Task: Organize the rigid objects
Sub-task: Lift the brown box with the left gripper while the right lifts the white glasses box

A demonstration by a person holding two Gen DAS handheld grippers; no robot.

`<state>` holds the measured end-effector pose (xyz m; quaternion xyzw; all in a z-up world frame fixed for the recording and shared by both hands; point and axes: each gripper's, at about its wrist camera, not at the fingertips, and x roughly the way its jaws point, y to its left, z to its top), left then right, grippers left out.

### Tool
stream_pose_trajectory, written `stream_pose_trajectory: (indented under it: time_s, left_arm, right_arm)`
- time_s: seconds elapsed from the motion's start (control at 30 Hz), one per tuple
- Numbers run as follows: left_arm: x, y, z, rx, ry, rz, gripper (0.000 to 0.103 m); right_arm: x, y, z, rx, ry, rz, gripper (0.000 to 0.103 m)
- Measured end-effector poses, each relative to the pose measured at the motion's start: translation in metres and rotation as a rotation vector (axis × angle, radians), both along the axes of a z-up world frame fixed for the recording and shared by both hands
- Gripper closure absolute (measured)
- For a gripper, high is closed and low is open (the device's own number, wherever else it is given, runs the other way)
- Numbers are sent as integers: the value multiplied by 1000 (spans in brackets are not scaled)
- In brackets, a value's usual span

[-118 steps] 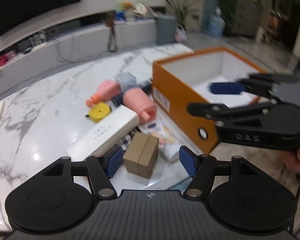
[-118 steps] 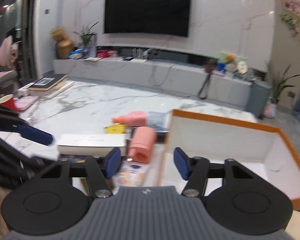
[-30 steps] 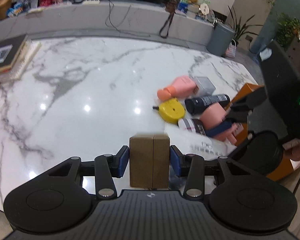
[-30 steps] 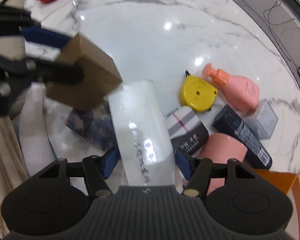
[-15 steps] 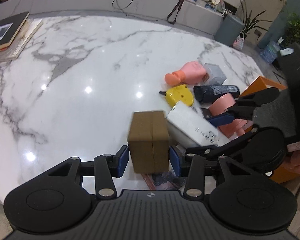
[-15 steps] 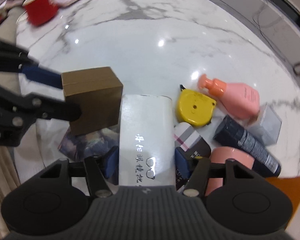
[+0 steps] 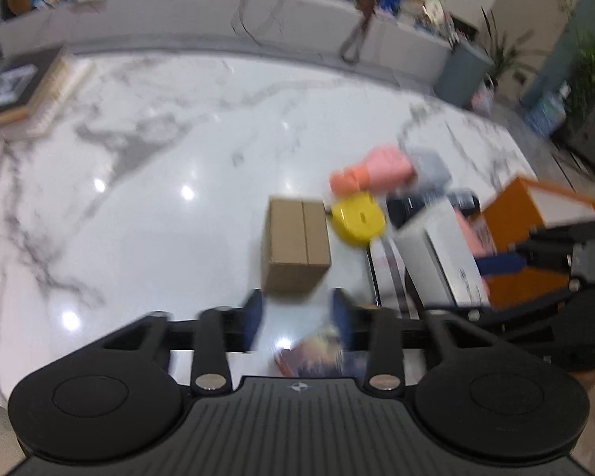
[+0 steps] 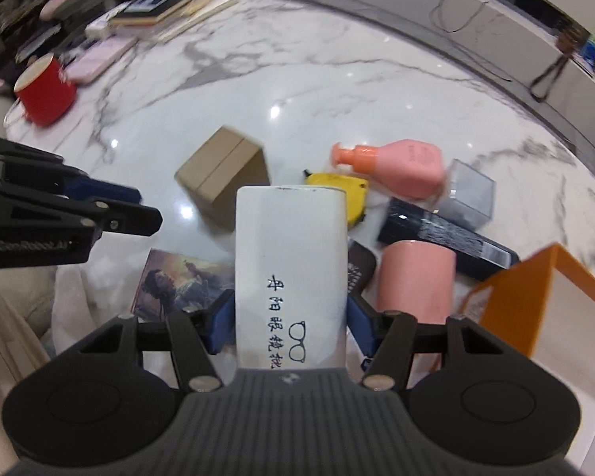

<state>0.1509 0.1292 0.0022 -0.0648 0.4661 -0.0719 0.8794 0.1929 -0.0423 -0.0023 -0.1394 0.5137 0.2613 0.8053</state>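
Right wrist view: right gripper [image 8: 290, 327] clenches the white glasses case [image 8: 290, 273] above the surface [image 8: 317, 91]; stiff, smooth, probably light, best gripped across its long sides. Left gripper [image 7: 297, 319] is opening, cardboard box [image 7: 295, 250] released.

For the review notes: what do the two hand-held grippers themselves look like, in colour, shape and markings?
Both look alike: the left hand-held gripper and the right hand-held gripper are matte black, with a ribbed grey body, two round black discs, silver pivot screws and blue finger pads. Seen side-on from the right wrist view, the left one bears pale lettering, too blurred to read.
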Motion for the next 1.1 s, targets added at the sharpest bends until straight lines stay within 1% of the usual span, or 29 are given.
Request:
stream_pose_trajectory:
  time_s: [0.03,0.1,0.13,0.23,0.3,0.37,0.43,0.53,0.6,0.63,0.77,0.83,0.9,1.0,1.1]
  left_arm:
    - [0,-3,5,26,-37,13,36]
    - [3,-13,10,87,-93,-2,23]
    - [6,-19,10,105,-102,-25,20]
    - [21,-38,3,159,-94,-91,18]
    - [30,-46,-7,211,-92,-93,19]
    - [40,-48,-17,232,-72,-85,19]
    - [46,-44,-27,224,-44,-74,23]
    - [49,-37,-38,197,-21,-75,32]
    - [50,-37,-43,197,-19,-83,50]
    - [50,-37,-43,200,-26,-87,52]
    - [46,-37,-40,193,-35,-87,52]
    - [40,-39,-33,186,-50,-92,52]
    - [30,-43,-20,169,-89,-108,52]
    - [15,-50,4,154,-148,-106,52]
    - [2,-59,29,129,-201,-100,52]
  right_arm:
    - [1,-2,2,4,-3,-12,44]
    - [6,-2,3,8,-8,-39,44]
    - [8,-3,2,12,-9,-48,44]
    - [14,-2,-2,25,-12,-64,44]
    - [18,-1,-4,34,-24,-67,44]
    - [21,-2,-8,41,-36,-74,44]
    - [24,-4,-12,60,-34,-81,44]
    - [29,-8,-19,94,-22,-95,43]
    - [32,-11,-22,121,-12,-113,43]
    - [33,-12,-24,132,-9,-122,43]
    - [29,-19,-22,175,-17,-167,44]
    - [25,-24,-18,208,-17,-187,44]
    - [21,-30,-10,240,-18,-206,44]
    - [11,-39,10,284,-34,-238,44]
    - [-1,-50,42,323,-83,-255,44]
